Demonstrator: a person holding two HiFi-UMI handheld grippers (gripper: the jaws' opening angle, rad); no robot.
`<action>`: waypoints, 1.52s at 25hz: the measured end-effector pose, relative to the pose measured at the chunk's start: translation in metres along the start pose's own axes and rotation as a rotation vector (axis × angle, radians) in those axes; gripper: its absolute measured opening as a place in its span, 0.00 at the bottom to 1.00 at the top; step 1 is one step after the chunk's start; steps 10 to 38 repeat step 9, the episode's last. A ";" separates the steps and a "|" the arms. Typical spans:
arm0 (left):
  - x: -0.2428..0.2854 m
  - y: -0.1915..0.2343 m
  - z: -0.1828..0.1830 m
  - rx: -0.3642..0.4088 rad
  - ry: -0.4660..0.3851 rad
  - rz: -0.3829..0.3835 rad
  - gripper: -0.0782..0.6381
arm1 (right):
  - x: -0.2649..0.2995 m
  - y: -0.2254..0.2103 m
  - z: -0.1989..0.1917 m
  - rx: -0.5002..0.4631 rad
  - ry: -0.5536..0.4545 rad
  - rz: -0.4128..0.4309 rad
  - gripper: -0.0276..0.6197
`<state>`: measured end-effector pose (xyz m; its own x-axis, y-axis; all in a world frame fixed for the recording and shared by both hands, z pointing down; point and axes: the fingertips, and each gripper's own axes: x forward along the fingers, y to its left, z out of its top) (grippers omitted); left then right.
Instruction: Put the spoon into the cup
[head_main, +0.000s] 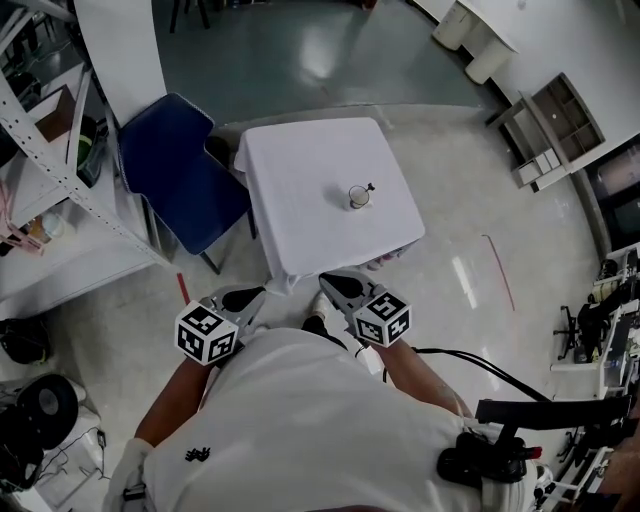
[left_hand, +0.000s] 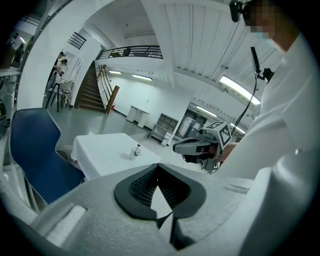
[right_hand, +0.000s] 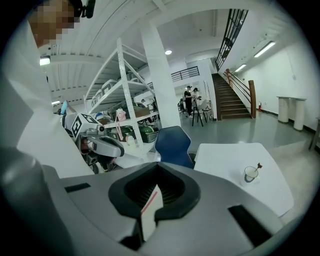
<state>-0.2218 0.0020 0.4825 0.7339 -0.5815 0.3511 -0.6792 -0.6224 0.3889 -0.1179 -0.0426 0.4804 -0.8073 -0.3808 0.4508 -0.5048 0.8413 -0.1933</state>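
Observation:
A small white cup (head_main: 359, 197) stands near the middle of the white-clothed table (head_main: 300, 160), with the spoon (head_main: 370, 186) upright inside it, handle leaning right. The left gripper view shows the cup (left_hand: 135, 151) far off, and the right gripper view shows the cup (right_hand: 251, 173) and spoon (right_hand: 258, 165). Both grippers hang close to the person's chest, short of the table's near edge. My left gripper (head_main: 240, 298) is shut and empty, jaws (left_hand: 158, 167) touching. My right gripper (head_main: 335, 283) is shut with nothing in it (right_hand: 158, 166).
A blue chair (head_main: 180, 170) stands against the table's left side. White metal shelving (head_main: 40, 150) with clutter lines the far left. A black cable (head_main: 480, 365) runs over the floor at the right. Open tiled floor lies right of the table.

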 end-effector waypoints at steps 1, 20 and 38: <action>0.002 0.000 0.001 0.003 0.003 -0.005 0.12 | -0.002 -0.002 -0.001 0.004 0.000 -0.006 0.05; 0.020 -0.008 0.012 0.032 0.014 -0.042 0.12 | -0.019 -0.017 -0.008 0.029 -0.012 -0.051 0.05; 0.020 -0.008 0.012 0.032 0.014 -0.042 0.12 | -0.019 -0.017 -0.008 0.029 -0.012 -0.051 0.05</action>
